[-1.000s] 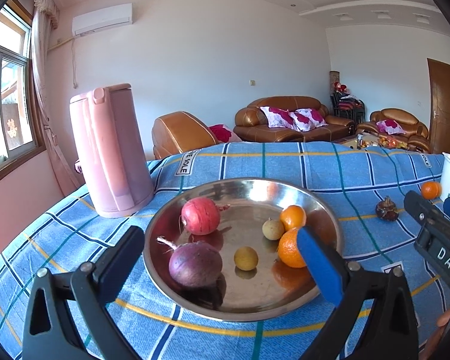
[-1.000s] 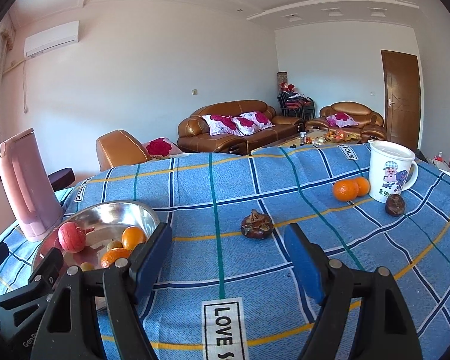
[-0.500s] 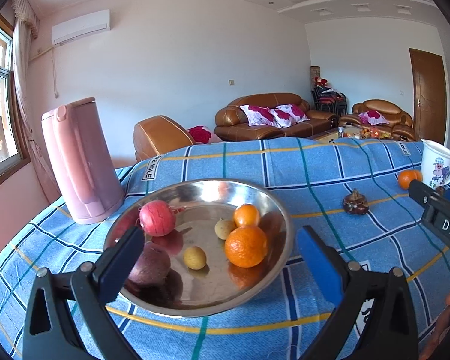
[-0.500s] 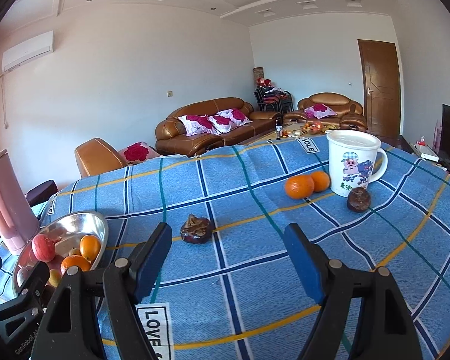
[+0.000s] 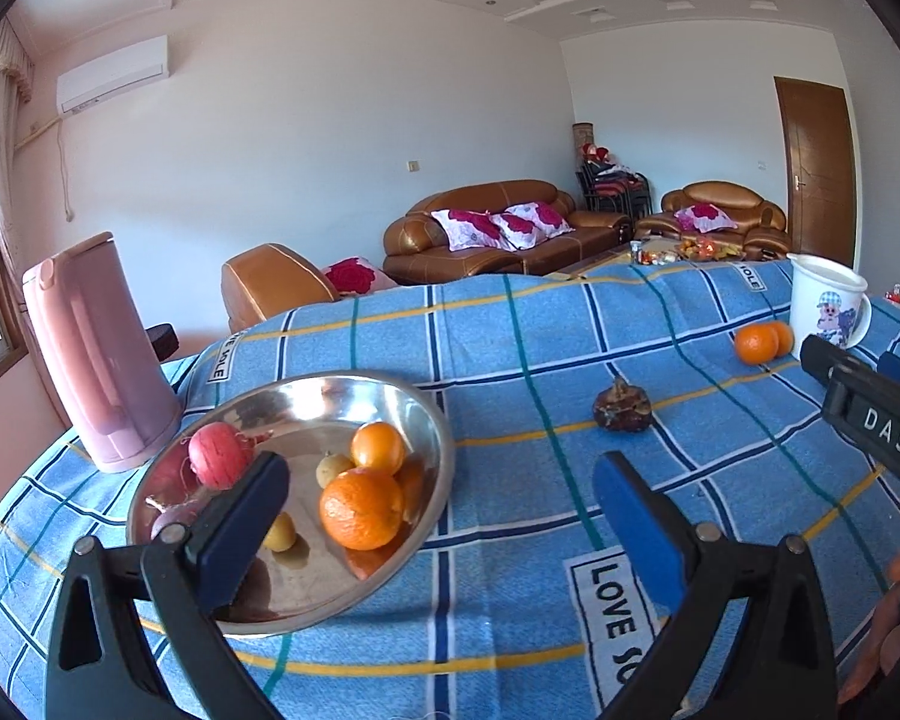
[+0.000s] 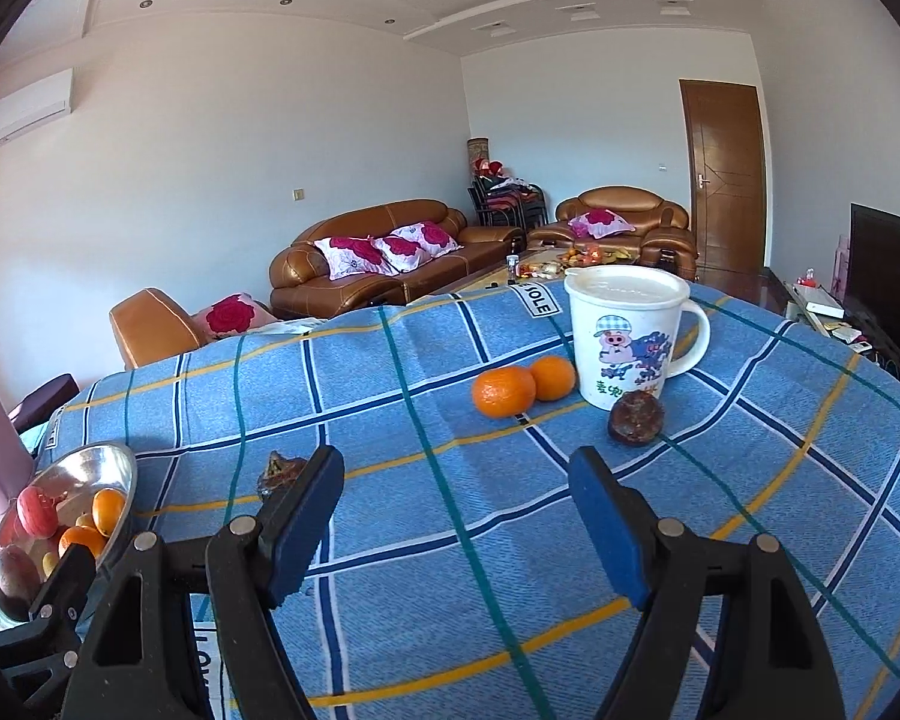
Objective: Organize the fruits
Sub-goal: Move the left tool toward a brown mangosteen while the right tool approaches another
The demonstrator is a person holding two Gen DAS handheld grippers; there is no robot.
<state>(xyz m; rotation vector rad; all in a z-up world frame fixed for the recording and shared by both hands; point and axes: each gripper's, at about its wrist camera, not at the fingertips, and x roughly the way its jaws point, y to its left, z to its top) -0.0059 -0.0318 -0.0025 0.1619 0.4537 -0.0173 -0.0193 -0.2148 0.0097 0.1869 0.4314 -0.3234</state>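
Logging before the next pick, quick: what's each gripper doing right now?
Left gripper: open, holding nothing.
Right gripper: open, holding nothing.

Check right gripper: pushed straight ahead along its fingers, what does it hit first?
Probably the tablecloth itself: the right gripper is open, empty and angled downward. Beyond that, the nearer orange lies roughly ahead; depth is unclear.

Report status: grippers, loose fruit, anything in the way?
Left gripper and right gripper open, empty. Two oranges and two dark fruits loose on the cloth; metal bowl part filled. Mug crowds the oranges.
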